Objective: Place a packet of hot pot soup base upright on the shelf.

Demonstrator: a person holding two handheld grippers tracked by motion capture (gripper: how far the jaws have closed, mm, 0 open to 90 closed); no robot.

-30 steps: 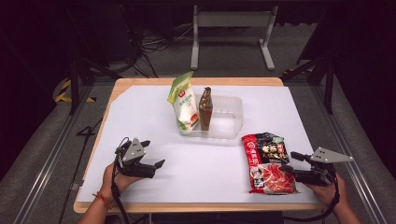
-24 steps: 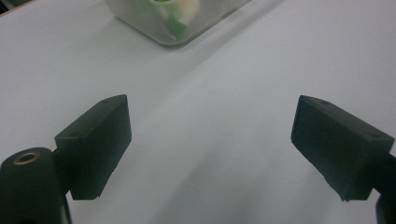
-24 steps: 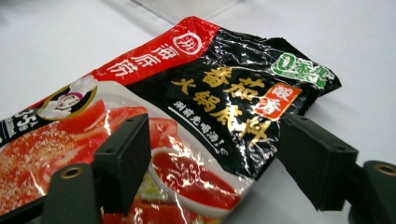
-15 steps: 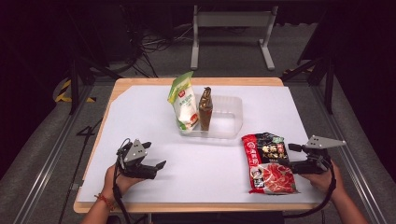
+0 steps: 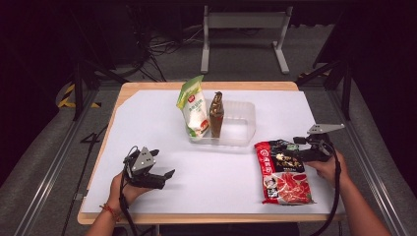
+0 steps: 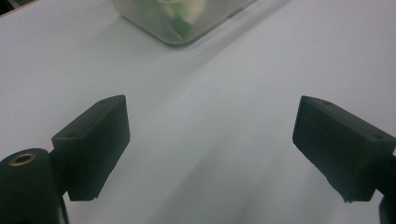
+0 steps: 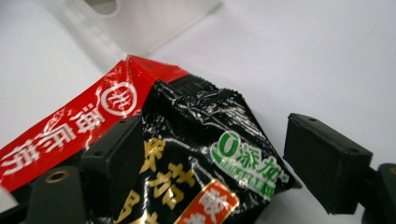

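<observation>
Two tools we hold released: the right tool (image 7: 212, 161) has just opened, straddling the black packet (image 7: 205, 154) without pressing it; the left tool (image 6: 210, 149) rests well left of that packet.

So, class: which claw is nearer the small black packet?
Right. The right claw stands open astride the black packet, which lies on the red packet; the left claw rests far across the table.

Red packets: one (image 5: 287, 184)
Black packets: one (image 5: 285, 159), lying on the red one
Green-and-white bags: one (image 5: 193, 109)
Brown pouches: one (image 5: 216, 114)
Clear trays: one (image 5: 243, 129)
</observation>
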